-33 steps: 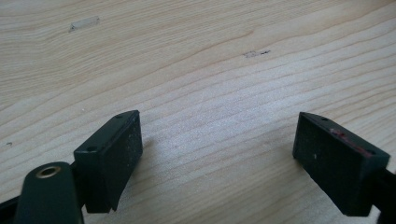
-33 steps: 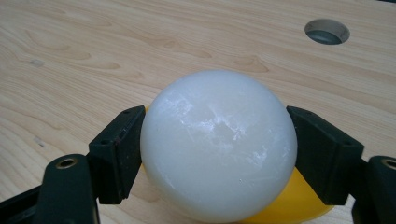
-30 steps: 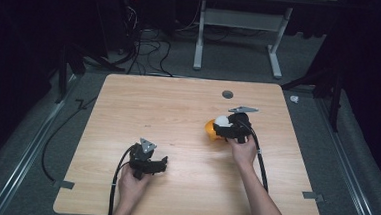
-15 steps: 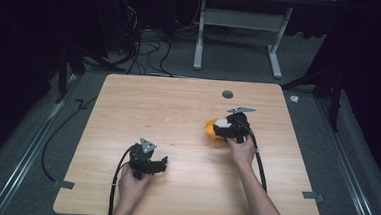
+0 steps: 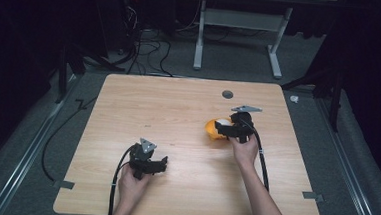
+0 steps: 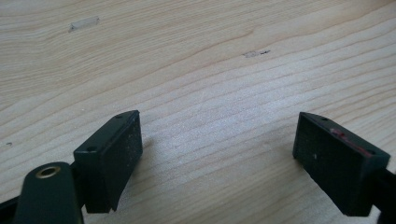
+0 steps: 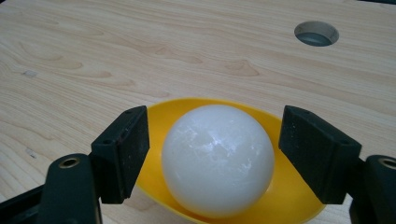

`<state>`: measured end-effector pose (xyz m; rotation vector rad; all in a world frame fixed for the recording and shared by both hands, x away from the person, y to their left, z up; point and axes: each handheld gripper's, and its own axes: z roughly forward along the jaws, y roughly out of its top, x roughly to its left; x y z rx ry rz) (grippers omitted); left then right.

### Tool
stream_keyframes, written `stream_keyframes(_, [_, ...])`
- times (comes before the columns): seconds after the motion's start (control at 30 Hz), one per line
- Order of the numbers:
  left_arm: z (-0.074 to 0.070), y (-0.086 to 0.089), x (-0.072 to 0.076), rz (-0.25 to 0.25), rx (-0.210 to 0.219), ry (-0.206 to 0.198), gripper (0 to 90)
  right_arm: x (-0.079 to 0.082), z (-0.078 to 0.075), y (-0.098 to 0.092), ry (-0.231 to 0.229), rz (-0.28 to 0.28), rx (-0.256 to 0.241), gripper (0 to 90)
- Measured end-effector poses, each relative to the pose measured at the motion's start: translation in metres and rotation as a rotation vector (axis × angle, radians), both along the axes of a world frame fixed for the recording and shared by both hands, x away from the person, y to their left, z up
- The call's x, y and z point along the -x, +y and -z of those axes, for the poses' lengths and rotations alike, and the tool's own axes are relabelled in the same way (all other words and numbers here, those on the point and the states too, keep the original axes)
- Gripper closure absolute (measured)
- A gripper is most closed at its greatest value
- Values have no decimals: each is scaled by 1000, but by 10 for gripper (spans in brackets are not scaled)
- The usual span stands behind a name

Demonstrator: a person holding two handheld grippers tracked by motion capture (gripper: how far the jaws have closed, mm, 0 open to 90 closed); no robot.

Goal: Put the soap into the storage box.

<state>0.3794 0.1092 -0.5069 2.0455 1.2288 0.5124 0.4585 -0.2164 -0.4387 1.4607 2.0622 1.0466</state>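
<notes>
While right gripper [image 7: 212, 154] straddles white ball [image 7: 218, 158], gaps both sides

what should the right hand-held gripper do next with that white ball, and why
Probably close on the white ball. The right hand-held gripper is open with one jaw on each side of the ball, a gap showing at both, and the ball sits in the yellow bowl. The left hand-held gripper is open over bare table.

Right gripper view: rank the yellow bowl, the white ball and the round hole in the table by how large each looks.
1. Yellow bowl, widest, though partly hidden by the ball and jaws.
2. White ball, resting in the bowl.
3. Round hole, smallest, but it lies farther from the camera, so its true size against the ball is unsure.
</notes>
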Motion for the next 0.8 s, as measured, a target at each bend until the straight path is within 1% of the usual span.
stream_keyframes(0.17, [0, 0, 0, 0, 0, 0, 161, 4, -2, 0, 3, -13, 6, 251])
stream_keyframes(0.33, [0, 0, 0, 1, 0, 1, 161, 7, -5, -1, -17, -17, 29, 251])
stream_keyframes(0.43, [0, 0, 0, 0, 0, 0, 161, 9, -6, -2, -17, -20, 39, 251])
stream_keyframes(0.8, [0, 0, 0, 0, 1, 1, 161, 20, -7, -13, -34, -15, 18, 253])
